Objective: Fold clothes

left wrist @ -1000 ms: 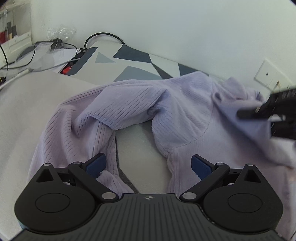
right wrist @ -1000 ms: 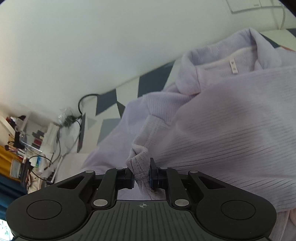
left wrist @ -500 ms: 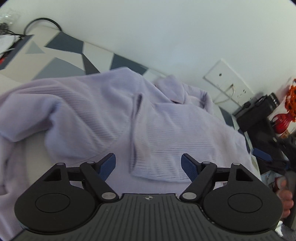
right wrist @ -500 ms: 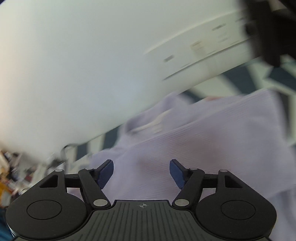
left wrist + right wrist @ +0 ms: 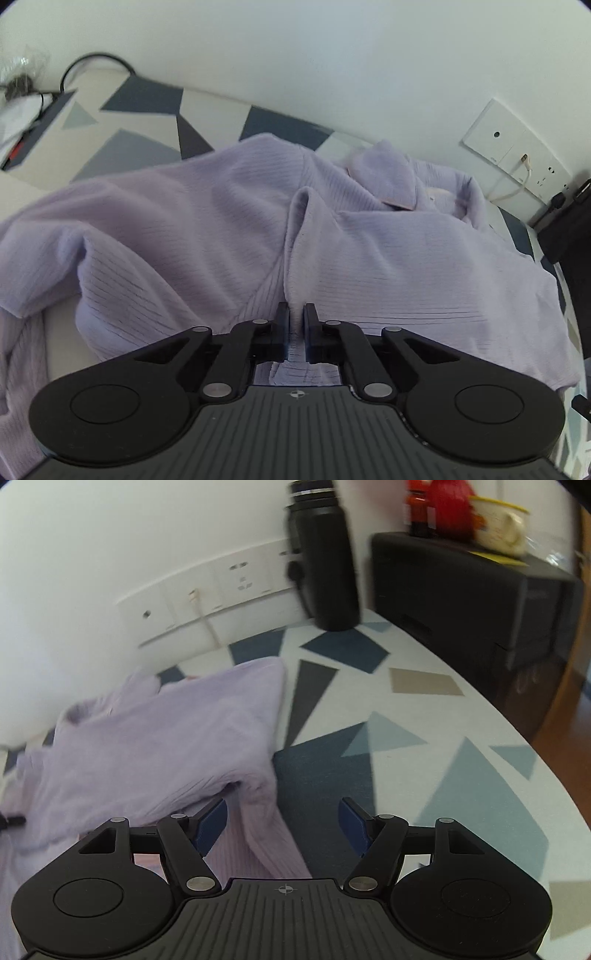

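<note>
Left claw (image 5: 294, 317) just closed, pinching a fold of the lilac ribbed sweater (image 5: 207, 229), right view alone showing a black bottle (image 5: 325, 557), right claw (image 5: 282, 821) wide, straddling the sweater's edge on the tabletop (image 5: 461, 760)

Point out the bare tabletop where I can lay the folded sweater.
Free: the patterned tabletop right of the lilac sweater, before the black bottle and black case. Crowded: the far-left corner, with cables.

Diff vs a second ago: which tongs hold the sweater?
Swapped. The right tongs let go of the lavender sweater, opened, and swung right toward its edge by the black bottle. The left tongs moved along the sweater and have just closed on a fold. The sweater stays on the patterned table.
</note>
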Action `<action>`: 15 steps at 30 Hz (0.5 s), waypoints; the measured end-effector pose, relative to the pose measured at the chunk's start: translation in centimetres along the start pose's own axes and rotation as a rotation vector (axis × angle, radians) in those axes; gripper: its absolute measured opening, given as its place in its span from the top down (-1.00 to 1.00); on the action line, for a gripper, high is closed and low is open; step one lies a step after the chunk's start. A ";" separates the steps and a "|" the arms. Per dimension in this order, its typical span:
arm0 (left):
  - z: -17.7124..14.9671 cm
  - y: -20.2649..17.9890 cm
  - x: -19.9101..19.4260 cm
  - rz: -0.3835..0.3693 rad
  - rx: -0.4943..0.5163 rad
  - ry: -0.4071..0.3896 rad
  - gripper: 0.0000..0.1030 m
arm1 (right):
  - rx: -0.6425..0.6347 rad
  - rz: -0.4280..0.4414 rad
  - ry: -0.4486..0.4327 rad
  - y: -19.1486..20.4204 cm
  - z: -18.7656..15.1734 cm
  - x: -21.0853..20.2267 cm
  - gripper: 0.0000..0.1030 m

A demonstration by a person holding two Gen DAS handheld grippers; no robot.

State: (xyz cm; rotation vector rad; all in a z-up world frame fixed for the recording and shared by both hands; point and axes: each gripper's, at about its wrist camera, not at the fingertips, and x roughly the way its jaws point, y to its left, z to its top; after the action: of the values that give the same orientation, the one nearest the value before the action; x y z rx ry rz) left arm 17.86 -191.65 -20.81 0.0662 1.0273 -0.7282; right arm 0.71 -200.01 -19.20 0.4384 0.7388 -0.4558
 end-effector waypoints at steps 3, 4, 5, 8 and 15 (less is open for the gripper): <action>0.4 -1.0 -1.6 0.020 0.068 -0.089 0.87 | -0.084 -0.039 0.018 1.2 0.2 1.9 -0.02; 0.6 -1.2 -1.7 0.026 0.084 -0.106 0.87 | -0.109 -0.063 0.032 1.5 0.3 2.6 0.25; 0.7 -1.3 -1.9 0.031 0.100 -0.123 0.87 | -0.129 -0.088 0.045 1.6 0.5 3.3 0.88; 0.3 -0.5 -1.0 0.052 0.085 -0.100 0.87 | -0.043 -0.109 0.062 -0.5 0.8 3.7 0.81; -1.0 0.1 0.4 0.087 0.049 -0.063 0.81 | -0.024 -0.096 0.098 -2.5 0.3 2.6 0.47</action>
State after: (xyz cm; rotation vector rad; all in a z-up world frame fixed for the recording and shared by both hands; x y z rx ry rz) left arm 17.30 -191.41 -21.70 0.1286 0.9409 -0.6727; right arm 1.21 -202.80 -21.43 0.4062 0.8624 -0.5174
